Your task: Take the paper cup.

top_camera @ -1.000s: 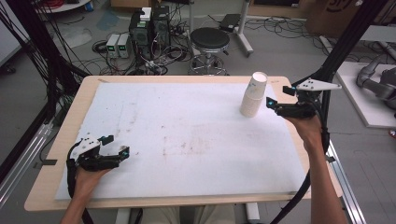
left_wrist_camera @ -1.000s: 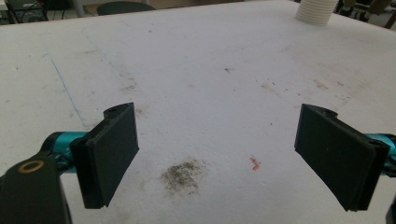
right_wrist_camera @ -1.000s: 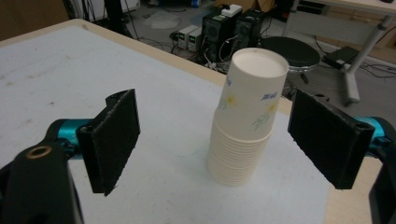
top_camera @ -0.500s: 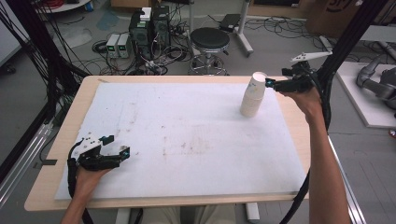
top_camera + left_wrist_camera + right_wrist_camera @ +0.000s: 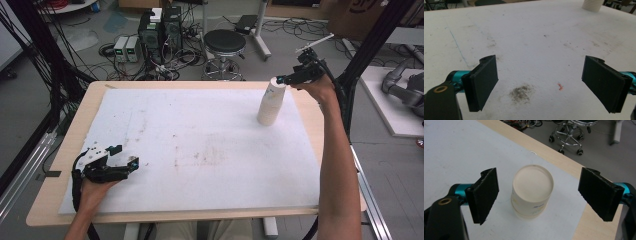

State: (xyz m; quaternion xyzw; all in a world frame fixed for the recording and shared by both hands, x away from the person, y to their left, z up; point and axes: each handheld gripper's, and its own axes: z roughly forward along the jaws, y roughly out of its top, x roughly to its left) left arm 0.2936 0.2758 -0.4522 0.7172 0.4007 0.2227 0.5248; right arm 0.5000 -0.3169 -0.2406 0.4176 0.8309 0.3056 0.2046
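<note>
A stack of white paper cups [image 5: 270, 103] stands upside down at the back right of the white mat [image 5: 200, 150]. My right gripper [image 5: 281, 79] hovers just above its top, tilted down, jaws wide apart. In the right gripper view the cup stack [image 5: 532, 192] sits below and between the two black pads [image 5: 486, 194], touching neither. My left gripper [image 5: 127, 155] rests low at the mat's front left, open, nothing between its pads [image 5: 484, 81]. The base of the cup stack [image 5: 592, 5] shows far off in the left gripper view.
The wooden table edge [image 5: 310, 112] runs close to the right of the cups. Behind the table stand a black stool [image 5: 226, 47] and electronics boxes with cables [image 5: 160, 30]. The mat carries faint stains near its middle [image 5: 200, 155].
My right gripper has risen and moved back from beside the cup stack to just over its top. The left gripper has stayed where it was.
</note>
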